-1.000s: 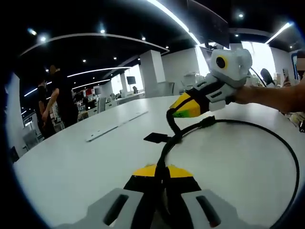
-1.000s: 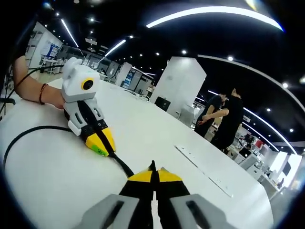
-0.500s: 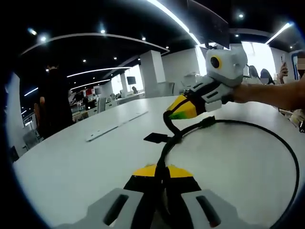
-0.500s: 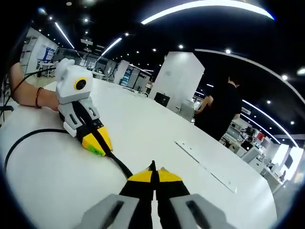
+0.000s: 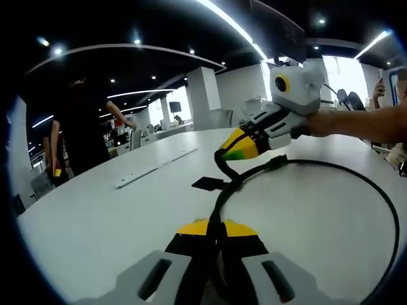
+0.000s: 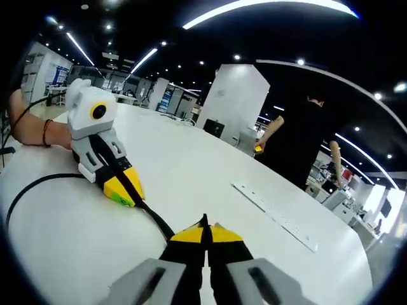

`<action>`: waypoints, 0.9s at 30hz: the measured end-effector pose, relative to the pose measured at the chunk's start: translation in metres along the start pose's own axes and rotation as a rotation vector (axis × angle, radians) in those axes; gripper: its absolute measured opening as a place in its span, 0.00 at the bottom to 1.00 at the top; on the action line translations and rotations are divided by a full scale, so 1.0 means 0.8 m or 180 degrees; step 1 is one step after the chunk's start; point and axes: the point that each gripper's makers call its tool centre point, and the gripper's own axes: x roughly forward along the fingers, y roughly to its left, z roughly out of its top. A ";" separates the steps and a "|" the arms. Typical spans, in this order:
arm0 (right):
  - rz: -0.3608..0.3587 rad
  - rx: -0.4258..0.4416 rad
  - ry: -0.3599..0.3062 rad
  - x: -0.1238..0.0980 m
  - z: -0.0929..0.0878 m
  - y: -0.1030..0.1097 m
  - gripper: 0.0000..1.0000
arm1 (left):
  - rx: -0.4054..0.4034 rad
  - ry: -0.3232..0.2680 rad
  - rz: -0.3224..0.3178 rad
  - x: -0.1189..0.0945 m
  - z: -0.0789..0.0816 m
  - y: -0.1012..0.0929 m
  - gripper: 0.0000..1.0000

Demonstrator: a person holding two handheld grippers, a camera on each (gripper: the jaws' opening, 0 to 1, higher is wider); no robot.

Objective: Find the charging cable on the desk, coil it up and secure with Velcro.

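Cable point(image 5: 331, 166) stays looped on the white table point(image 5: 95, 222), and both tools remain clamped on it: left tool point(image 5: 211, 230) near us, right tool point(image 5: 234, 147) lifted a touch higher than a second ago. We log the black Velcro strip point(image 5: 208, 183) unmoved beside the cable. A person point(image 6: 299, 149) has walked into clearer sight behind the table.

Black cable point(image 5: 356, 175) loops across the white desk point(image 5: 114, 210).

Large open-plan office with a dark ceiling point(image 5: 159, 25) crossed by curved light strips point(image 6: 267, 6), a white square pillar point(image 6: 235, 101), and a wide white desk point(image 5: 95, 216).
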 end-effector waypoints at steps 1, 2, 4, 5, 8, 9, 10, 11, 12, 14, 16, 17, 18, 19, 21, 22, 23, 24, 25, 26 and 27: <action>0.0000 0.0000 0.0003 0.000 -0.001 0.000 0.03 | 0.0005 0.0001 0.0000 0.000 0.000 0.000 0.07; 0.0005 0.0004 0.0012 0.001 -0.002 0.000 0.03 | 0.0005 0.0001 0.0000 0.000 0.000 0.000 0.07; 0.0014 0.0018 0.0028 0.003 -0.004 -0.001 0.03 | 0.0005 0.0001 0.0000 0.000 0.000 0.000 0.07; 0.0021 0.0024 0.0037 0.004 -0.005 -0.002 0.03 | 0.0006 0.0002 0.0000 0.000 0.000 0.000 0.07; 0.0044 0.0049 0.0052 0.006 -0.007 -0.002 0.03 | 0.0007 0.0004 0.0001 0.000 0.000 -0.001 0.07; 0.0050 0.0058 0.0059 0.008 -0.008 -0.003 0.03 | 0.0008 0.0005 0.0001 0.000 0.000 -0.001 0.07; 0.0057 0.0062 0.0063 0.009 -0.008 -0.003 0.03 | 0.0008 0.0005 0.0000 0.000 0.000 -0.001 0.07; 0.0070 0.0072 0.0069 0.011 -0.009 -0.003 0.03 | 0.0009 0.0004 0.0000 0.000 0.000 -0.001 0.07; 0.0080 0.0077 0.0079 0.012 -0.009 -0.003 0.03 | 0.0007 0.0005 0.0000 0.000 0.000 -0.001 0.07; 0.0102 0.0075 0.0101 0.014 -0.010 -0.002 0.03 | 0.0009 0.0006 0.0000 0.000 0.000 -0.001 0.07; 0.0135 0.0078 0.0125 0.017 -0.011 -0.002 0.03 | 0.0011 0.0007 0.0000 0.000 0.000 -0.001 0.07; 0.0138 0.0062 0.0141 0.019 -0.012 -0.003 0.03 | 0.0010 0.0007 0.0000 0.001 0.000 -0.001 0.07; 0.0148 0.0051 0.0158 0.020 -0.013 -0.002 0.03 | 0.0011 0.0008 0.0000 0.001 0.000 -0.001 0.07; 0.0164 0.0053 0.0173 0.021 -0.014 -0.002 0.03 | 0.0013 0.0009 0.0000 0.001 0.000 -0.001 0.07; 0.0182 0.0023 0.0233 0.023 -0.017 -0.001 0.03 | 0.0014 0.0009 -0.0001 0.001 0.000 -0.002 0.07; 0.0184 0.0013 0.0244 0.023 -0.018 -0.001 0.03 | 0.0015 0.0009 -0.0001 0.001 0.000 -0.002 0.07; 0.0191 0.0019 0.0250 0.023 -0.018 -0.001 0.03 | 0.0016 0.0009 0.0000 0.001 0.000 -0.002 0.07; 0.0194 0.0020 0.0260 0.024 -0.018 -0.002 0.03 | 0.0017 0.0011 0.0000 0.001 0.000 -0.002 0.07; 0.0194 0.0014 0.0272 0.024 -0.018 -0.002 0.03 | 0.0019 0.0012 0.0000 0.002 0.000 -0.002 0.07; 0.0198 0.0008 0.0291 0.025 -0.019 -0.002 0.03 | 0.0018 0.0013 0.0000 0.001 0.000 -0.001 0.07; 0.0205 0.0002 0.0310 0.026 -0.019 -0.002 0.03 | 0.0019 0.0013 0.0000 0.001 0.000 -0.001 0.07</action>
